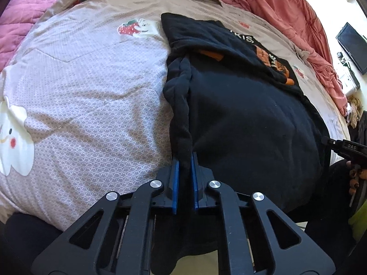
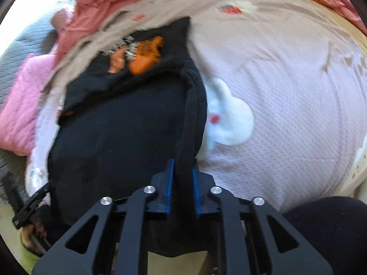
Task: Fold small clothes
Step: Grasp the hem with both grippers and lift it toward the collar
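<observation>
On the patterned bedsheet (image 1: 91, 87), black shirt (image 1: 240, 119) half folded, orange print showing

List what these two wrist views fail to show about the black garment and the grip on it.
- Black garment, near hem: hidden in both views behind the left hand-held gripper and the right hand-held gripper.
- Orange print: lettering smeared by blur in right wrist view; partly folded under in left.
- Layers pinched: cannot tell.
</observation>
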The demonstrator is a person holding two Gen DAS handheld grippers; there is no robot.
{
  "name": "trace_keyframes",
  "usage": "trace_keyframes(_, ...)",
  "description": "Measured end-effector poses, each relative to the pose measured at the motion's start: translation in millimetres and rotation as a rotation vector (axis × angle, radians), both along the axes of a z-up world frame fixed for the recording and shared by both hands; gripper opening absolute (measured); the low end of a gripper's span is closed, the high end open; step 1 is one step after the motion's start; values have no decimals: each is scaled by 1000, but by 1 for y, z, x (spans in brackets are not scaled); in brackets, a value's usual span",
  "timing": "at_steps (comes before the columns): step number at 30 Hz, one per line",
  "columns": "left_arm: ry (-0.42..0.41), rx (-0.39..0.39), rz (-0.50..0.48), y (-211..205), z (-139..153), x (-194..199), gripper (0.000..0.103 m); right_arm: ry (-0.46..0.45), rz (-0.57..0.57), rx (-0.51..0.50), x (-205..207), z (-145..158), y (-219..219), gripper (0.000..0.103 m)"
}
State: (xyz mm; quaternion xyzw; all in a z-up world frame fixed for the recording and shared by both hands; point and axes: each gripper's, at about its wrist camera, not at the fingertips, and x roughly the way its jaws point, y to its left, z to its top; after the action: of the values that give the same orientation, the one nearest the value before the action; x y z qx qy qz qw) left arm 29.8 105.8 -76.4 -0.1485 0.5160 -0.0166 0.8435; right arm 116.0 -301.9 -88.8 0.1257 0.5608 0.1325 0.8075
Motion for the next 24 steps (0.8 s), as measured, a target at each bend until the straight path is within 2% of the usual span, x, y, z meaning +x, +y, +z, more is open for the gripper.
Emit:
trace_keyframes(8, -151, -79, 48, 15, 37, -6, 3, -140, 13, 125, 2, 24, -5, 11)
trace_keyframes(10, -171, -96, 52, 17, 43, -2, 3, -191, 25, 159, 5, 31, -3, 11)
trace_keyframes(15, -192, -82, 66, 18, 55, 12, 3, -313, 40, 177, 15, 47, -5, 10)
trace_keyframes(24, -238, -68, 142, 39, 77, 64, 3, -355, -61, 166, 67, 53, -25, 10)
